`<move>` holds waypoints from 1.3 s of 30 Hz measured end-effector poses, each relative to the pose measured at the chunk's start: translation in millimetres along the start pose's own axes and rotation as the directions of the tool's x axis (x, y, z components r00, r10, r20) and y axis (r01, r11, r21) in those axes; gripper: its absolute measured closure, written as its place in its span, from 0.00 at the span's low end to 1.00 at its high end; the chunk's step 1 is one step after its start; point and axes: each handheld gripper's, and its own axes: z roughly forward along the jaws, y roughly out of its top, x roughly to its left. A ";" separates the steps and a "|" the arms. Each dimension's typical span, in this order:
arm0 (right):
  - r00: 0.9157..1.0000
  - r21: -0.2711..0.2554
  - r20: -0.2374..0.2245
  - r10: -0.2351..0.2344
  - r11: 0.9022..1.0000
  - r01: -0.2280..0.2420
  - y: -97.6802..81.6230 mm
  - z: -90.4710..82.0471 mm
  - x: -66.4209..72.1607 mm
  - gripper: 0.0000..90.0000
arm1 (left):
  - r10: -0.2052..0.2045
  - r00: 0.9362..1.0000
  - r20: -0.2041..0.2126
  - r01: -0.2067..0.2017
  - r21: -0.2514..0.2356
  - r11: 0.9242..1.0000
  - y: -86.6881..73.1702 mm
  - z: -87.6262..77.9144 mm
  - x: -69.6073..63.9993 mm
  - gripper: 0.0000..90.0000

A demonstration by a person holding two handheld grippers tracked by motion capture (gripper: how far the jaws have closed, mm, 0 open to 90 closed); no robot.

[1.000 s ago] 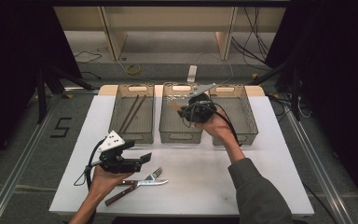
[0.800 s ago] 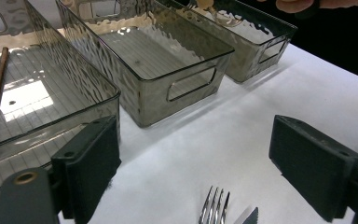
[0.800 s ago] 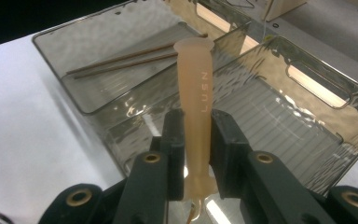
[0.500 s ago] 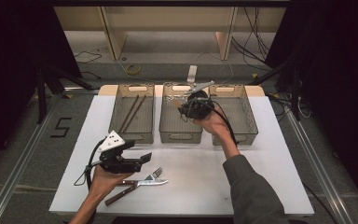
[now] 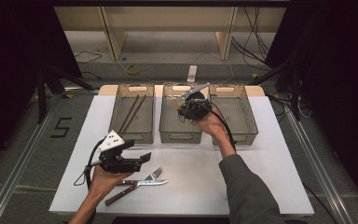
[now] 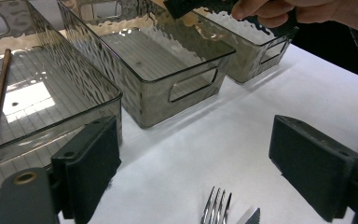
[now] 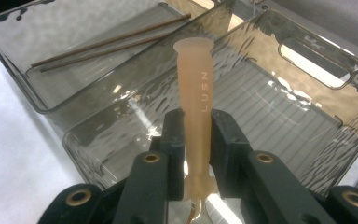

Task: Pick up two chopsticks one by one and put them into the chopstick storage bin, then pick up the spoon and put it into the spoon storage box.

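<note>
Gripping a tan handle (image 7: pixel 195 100), perhaps a spoon's, right tool (image 7: pixel 196 140) over middle bin (image 7: pixel 279 112); left tool (image 6: pixel 196 172) open.

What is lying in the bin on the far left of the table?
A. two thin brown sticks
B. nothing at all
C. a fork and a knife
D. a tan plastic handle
A: the left bin holds two thin brown sticks, while the fork and knife lie on the table and the right tool grips the tan handle.

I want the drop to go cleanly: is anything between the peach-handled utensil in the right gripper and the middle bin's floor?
Nothing visible does: the right gripper holds the utensil over the middle bin, whose visible floor is bare.
</note>
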 end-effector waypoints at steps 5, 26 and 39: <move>1.000 0.013 0.000 0.007 1.000 -0.007 -2.0 4.7 0.5 0.86 | 0.001 1.000 -0.001 -0.001 0.001 1.000 0.0 -0.1 0.2 0.17; 1.000 0.042 0.006 0.023 0.999 -0.023 -4.2 11.0 -3.0 0.85 | -0.017 1.000 0.002 0.018 -0.018 1.000 4.6 4.3 1.8 0.17; 0.999 0.074 0.020 0.043 0.996 -0.045 -7.2 19.1 0.0 0.85 | -0.010 1.000 0.002 0.010 -0.028 1.000 2.9 -2.6 -1.7 0.17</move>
